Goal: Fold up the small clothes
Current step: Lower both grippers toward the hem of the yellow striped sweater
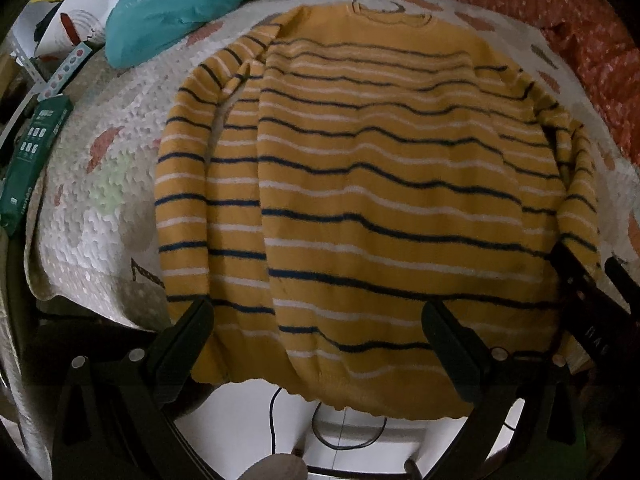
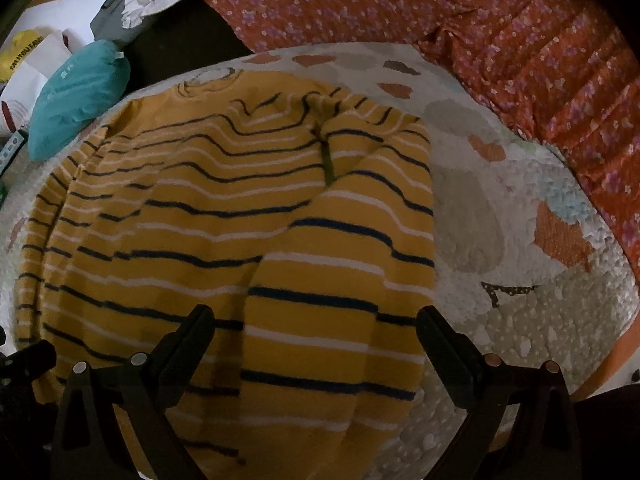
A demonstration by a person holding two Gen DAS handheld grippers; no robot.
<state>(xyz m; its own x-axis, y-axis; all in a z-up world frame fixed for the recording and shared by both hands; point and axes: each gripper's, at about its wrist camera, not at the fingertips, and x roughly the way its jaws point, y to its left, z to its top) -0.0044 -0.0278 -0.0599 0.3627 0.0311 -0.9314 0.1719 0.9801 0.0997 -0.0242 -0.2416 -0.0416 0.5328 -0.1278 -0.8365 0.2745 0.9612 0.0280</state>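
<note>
At the far left of the left wrist view a dark green box [image 1: 30, 152] lies at the edge of the bed, and a teal bag [image 1: 176, 12] sits just past it, near the top corner of the quilt [image 1: 92, 208]. The quilt is white and bumpy with orange and grey patches, and it covers the bed. The yellow sweater [image 1: 360, 184] lies spread flat on the quilt, with dark blue and white stripes running across it and its neck pointing away from the cameras. Its left sleeve [image 1: 184, 184] lies straight down beside the body. The bottom edge of the sweater hangs a little over the near side of the bed. The left gripper [image 1: 316, 344] is released, with its 2 fingers wide apart above the bottom edge of the sweater, and nothing is held between them. In the right wrist view the right sleeve [image 2: 340, 300] lies on top of the sweater body, on its right side. The right gripper [image 2: 316, 348] is released too, with its 2 fingers spread wide over that sleeve. On the far right an orange blanket [image 2: 520, 52] with small flowers lies bunched along the far side of the quilt.
</note>
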